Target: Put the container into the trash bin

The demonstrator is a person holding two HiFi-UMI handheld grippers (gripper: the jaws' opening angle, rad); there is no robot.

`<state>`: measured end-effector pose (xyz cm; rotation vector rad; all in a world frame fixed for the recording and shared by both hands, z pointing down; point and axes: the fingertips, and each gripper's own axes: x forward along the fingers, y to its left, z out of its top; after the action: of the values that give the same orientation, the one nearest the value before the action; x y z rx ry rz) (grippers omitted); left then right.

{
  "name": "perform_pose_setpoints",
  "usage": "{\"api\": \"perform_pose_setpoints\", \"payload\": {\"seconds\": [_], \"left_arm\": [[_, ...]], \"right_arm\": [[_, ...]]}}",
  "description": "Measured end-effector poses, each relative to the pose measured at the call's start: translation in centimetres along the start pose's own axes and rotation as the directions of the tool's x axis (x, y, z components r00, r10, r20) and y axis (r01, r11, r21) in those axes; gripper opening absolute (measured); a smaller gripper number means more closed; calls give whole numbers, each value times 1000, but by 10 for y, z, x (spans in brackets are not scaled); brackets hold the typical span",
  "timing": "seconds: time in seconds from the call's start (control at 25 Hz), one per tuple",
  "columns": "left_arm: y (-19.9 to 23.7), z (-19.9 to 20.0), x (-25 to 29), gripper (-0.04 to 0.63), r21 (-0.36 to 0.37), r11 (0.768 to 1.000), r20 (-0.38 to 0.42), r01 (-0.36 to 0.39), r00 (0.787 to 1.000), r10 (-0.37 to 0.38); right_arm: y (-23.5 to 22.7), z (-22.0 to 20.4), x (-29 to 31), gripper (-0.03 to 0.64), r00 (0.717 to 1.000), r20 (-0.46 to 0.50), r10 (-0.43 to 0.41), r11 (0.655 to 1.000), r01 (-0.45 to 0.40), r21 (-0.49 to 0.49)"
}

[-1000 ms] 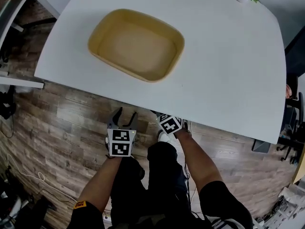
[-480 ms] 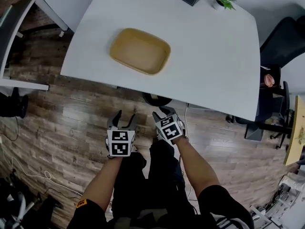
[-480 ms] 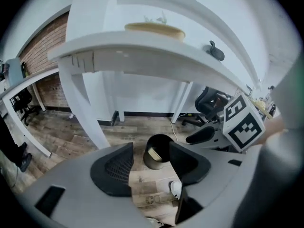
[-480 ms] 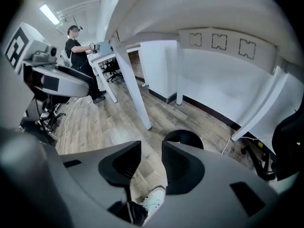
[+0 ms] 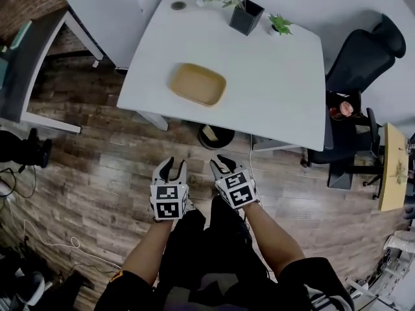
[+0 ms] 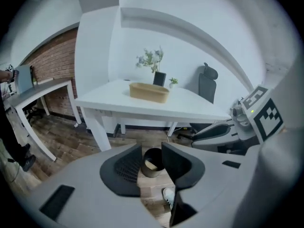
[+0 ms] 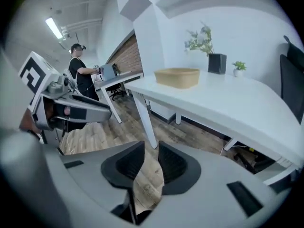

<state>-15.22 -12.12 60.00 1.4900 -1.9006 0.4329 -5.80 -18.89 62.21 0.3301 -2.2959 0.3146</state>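
The tan container (image 5: 198, 84) lies empty on the white table (image 5: 272, 102), far ahead of both grippers. The black trash bin (image 5: 216, 137) stands on the floor by the table's near edge. My left gripper (image 5: 170, 171) and right gripper (image 5: 220, 166) hang side by side over the wooden floor, short of the table. The left gripper (image 6: 151, 163) has its jaws closing with nothing between them; the trash bin (image 6: 153, 162) shows beyond the gap and the container (image 6: 148, 91) on the table behind. The right gripper (image 7: 151, 164) is closing too, empty, with the container (image 7: 176, 77) far off.
A black square planter (image 5: 246, 17) and a small potted plant (image 5: 280, 24) stand at the table's far end. An office chair (image 5: 363, 54) is at its right, another desk (image 5: 39, 57) at its left. Cables (image 5: 39, 238) lie on the floor. A person (image 7: 78, 65) works in the background.
The head view has pulled up and back from the table, so the container looks smaller and the trash bin has come into sight. Both grippers' jaws have narrowed.
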Motion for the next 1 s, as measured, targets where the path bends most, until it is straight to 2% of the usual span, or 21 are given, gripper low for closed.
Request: {"api": "perform_pose_setpoints", "payload": {"seconds": [0.16,0.4,0.56,0.76,1.0], "left_arm": [[-9,39,-43,61,3,1000,100,-16,995,15],[-17,102,-92,34,22,999,223,-50,974,44],[-25,127,-120,26,13,999,286,-53,957,47],[-36,148,-140,9,3,999,334,-48,942,44],[-32,149,-144,8,24,997,324,-68,944,56]], "right_arm": [[17,41,-47,98,996,90,-5,1000,7,-20],[39,103,-106,95,975,220,13,996,7,-90],[51,134,-140,94,957,287,40,989,3,-148],[52,166,-167,94,937,343,60,981,8,-196],[55,171,-168,92,934,350,70,978,5,-210]]}}
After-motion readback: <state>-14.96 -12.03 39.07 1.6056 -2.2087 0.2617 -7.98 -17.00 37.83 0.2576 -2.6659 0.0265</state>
